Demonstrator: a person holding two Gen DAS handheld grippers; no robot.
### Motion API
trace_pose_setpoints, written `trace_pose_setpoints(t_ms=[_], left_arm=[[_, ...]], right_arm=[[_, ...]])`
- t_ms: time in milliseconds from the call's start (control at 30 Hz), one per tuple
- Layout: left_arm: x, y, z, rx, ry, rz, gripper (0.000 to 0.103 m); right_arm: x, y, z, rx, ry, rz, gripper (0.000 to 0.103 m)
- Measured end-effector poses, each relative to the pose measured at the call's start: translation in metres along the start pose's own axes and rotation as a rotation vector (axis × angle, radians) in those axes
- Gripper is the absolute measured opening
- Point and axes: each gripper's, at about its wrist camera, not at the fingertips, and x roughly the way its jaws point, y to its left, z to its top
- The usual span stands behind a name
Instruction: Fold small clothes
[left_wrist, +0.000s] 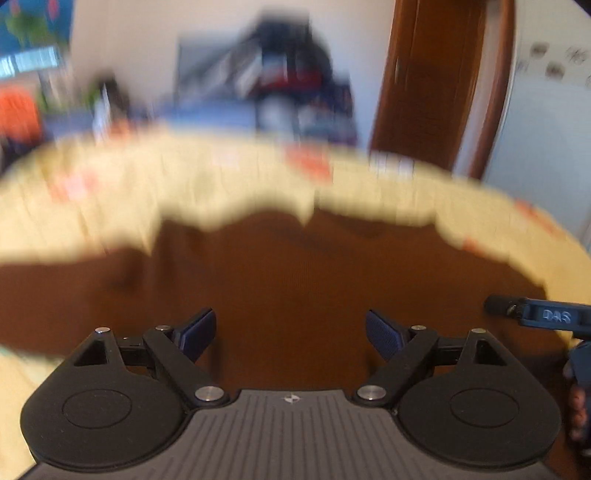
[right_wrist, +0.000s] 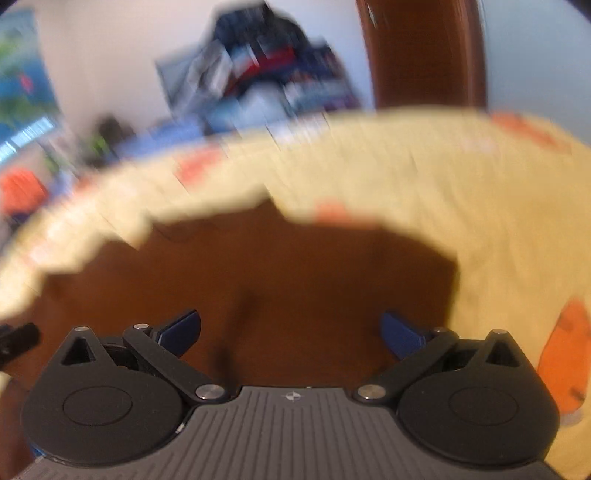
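Garment count: 1 brown garment (left_wrist: 295, 280) was seen, laid flat on a cream cloth (left_wrist: 221, 181) w/ orange-red motifs; the cloth ran around the garment's far edge and both sides. Both views were blurred, so no garment detail could be read. 2 grippers were recorded. Left gripper (left_wrist: 290, 330): jaws spread wide, nothing between the 2 blue pads (left_wrist: 199, 332), garment lying below them. Right gripper (right_wrist: 290, 330): jaws likewise spread, nothing pinched, positioned over the same garment. 1 brown door (left_wrist: 443, 81) and 1 pile of dark items (left_wrist: 280, 70) were noted in the bkgd.
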Motion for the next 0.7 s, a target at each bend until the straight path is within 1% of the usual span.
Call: trace_pose_setpoints(t_ms=[33, 67, 100, 167, 233, 300, 367, 433, 500, 567, 600, 633, 667, 700], left_arm=[[0.004, 0.006, -0.003, 0.014, -0.022, 0.0, 0.089], [0.007, 0.011, -0.005, 0.049, -0.032, 0.023, 0.088], [0.008, 0.016, -0.005, 0.077, -0.038, 0.022, 0.088], [0.007, 0.024, -0.004, 0.101, -0.027, -0.015, 0.088], [0.003, 0.027, -0.004, 0.152, -0.03, -0.014, 0.089], [-0.014, 0.037, -0.008, 0.135, -0.079, -0.001, 0.089], [-0.041, 0.061, -0.013, 0.078, -0.154, 0.041, 0.09], [-0.066, 0.1, -0.016, -0.021, -0.209, 0.095, 0.09], [-0.083, 0.149, -0.017, -0.175, -0.231, 0.148, 0.09], [-0.094, 0.211, -0.02, -0.399, -0.242, 0.202, 0.09], [-0.097, 0.24, -0.022, -0.513, -0.238, 0.236, 0.09], [-0.099, 0.271, -0.024, -0.645, -0.225, 0.285, 0.09], [-0.1, 0.296, -0.027, -0.759, -0.225, 0.31, 0.09], [-0.103, 0.319, -0.034, -0.857, -0.258, 0.283, 0.091]], right_arm=[[0.002, 0.005, -0.009, -0.083, -0.021, -0.033, 0.103], [0.003, 0.01, -0.015, -0.14, -0.016, -0.063, 0.103], [0.003, 0.011, -0.016, -0.139, -0.016, -0.068, 0.103], [0.004, 0.011, -0.016, -0.133, -0.016, -0.067, 0.103], [0.007, 0.014, -0.014, -0.147, -0.011, -0.083, 0.103], [0.007, 0.014, -0.016, -0.147, -0.013, -0.082, 0.103], [0.005, 0.011, -0.016, -0.141, -0.018, -0.076, 0.103], [0.003, 0.009, -0.016, -0.139, -0.023, -0.071, 0.103], [0.003, 0.008, -0.015, -0.135, -0.025, -0.067, 0.103], [0.003, 0.009, -0.016, -0.141, -0.025, -0.072, 0.103], [0.003, 0.009, -0.016, -0.141, -0.025, -0.072, 0.103], [0.002, 0.01, -0.016, -0.139, -0.026, -0.071, 0.103], [0.002, 0.01, -0.016, -0.138, -0.026, -0.07, 0.103], [0.002, 0.01, -0.017, -0.137, -0.027, -0.07, 0.103]])
